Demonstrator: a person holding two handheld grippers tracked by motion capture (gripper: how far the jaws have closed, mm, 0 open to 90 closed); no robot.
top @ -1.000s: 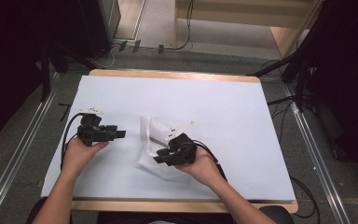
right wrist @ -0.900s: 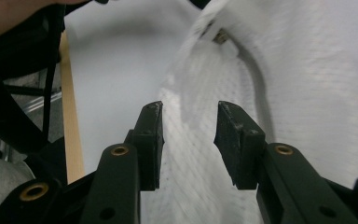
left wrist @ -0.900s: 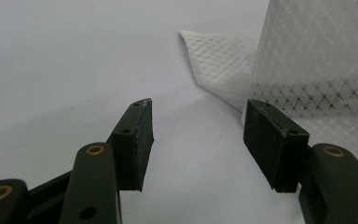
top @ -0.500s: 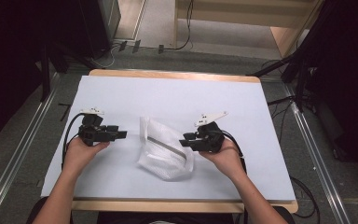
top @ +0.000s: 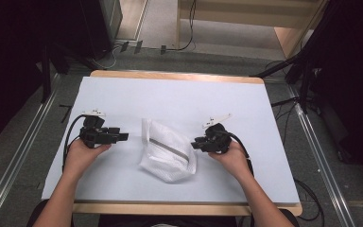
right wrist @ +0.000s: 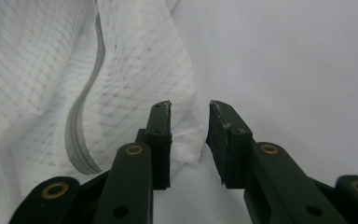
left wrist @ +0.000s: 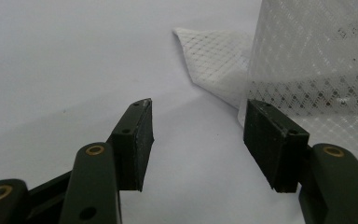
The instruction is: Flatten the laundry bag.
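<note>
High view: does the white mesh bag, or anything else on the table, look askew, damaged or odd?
Nothing looks damaged or spilled. The white mesh bag lies crumpled and askew on the table, its grey zipper running diagonally and one corner curling up. The left tool and right tool are open, one on each side.

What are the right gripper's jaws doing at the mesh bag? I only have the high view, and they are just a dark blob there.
Observer: In the right gripper view, the right gripper shows a gap between its jaws, which have just been closing. A corner of the mesh bag pokes into that gap, but it is not pinched.
Operator: And the left one?
Observer: The left gripper stands wide open with bare table between its jaws. The bag lies just beyond the right-hand jaw in its view.
Operator: Any detail on the fabric?
Observer: Up close it is a fine white diamond net.
</note>
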